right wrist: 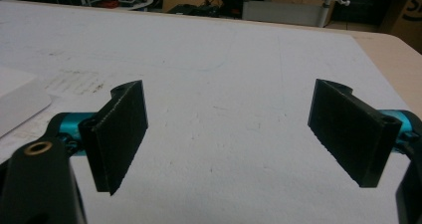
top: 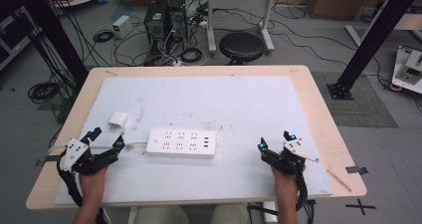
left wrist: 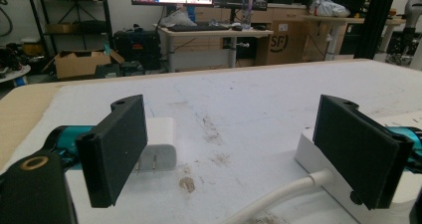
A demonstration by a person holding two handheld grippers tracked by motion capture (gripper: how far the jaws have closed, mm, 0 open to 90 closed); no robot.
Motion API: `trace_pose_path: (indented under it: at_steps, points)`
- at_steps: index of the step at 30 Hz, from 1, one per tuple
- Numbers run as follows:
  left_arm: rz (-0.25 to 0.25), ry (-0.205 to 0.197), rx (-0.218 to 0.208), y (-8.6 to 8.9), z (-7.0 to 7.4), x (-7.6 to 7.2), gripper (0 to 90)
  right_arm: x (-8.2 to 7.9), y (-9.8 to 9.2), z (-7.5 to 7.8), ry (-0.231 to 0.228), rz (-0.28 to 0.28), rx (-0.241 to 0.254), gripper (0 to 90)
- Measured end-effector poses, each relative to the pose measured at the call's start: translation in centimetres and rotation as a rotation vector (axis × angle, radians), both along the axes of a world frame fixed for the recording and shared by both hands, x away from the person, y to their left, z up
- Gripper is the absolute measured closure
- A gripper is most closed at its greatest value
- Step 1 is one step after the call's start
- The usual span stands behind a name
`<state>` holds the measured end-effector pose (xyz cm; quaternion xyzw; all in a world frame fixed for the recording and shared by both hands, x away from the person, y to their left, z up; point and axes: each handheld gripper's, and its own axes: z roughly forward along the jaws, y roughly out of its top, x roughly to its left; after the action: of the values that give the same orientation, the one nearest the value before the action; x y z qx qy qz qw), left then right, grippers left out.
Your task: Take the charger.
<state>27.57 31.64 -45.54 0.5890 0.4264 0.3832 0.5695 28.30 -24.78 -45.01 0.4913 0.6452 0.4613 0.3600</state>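
A white power strip (top: 182,143) lies flat on the white mat (top: 209,99) near the table's middle, its cable (top: 133,145) running left. A small white plug adapter (top: 118,119) lies left of it. My left gripper (top: 106,139) is open at the front left, just left of the strip's end and below the adapter. In the left gripper view the adapter (left wrist: 160,143) sits beyond the left jaw, and the strip's corner (left wrist: 318,154) and cable (left wrist: 278,196) are by the right jaw. My right gripper (top: 274,141) is open at the front right with bare mat between its jaws; the strip's corner (right wrist: 20,102) shows at left.
The wooden table (top: 318,109) edges the mat on all sides. Beyond its far edge stand a black stool (top: 242,46), computer towers (top: 164,17) and tangled cables on the floor. Black frame posts (top: 368,40) rise at the right and left.
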Motion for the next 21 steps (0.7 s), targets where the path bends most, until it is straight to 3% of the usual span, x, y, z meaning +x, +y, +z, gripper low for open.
trace_pose_path:
  at_steps: [10,16,21]
  points:
    - [-0.002,-0.001,-0.001,-0.03,-0.01,0.01,13.9,-0.14,-0.19,-0.02,-0.014,0.008,0.02,16.2]
    - [-0.005,0.002,0.001,-0.07,0.03,0.04,13.9,-0.21,0.02,-0.02,-0.025,0.018,-0.006,16.2]
    - [-0.006,0.013,-0.005,0.05,0.07,0.16,13.9,-0.11,0.0,0.02,-0.015,0.016,0.001,16.2]
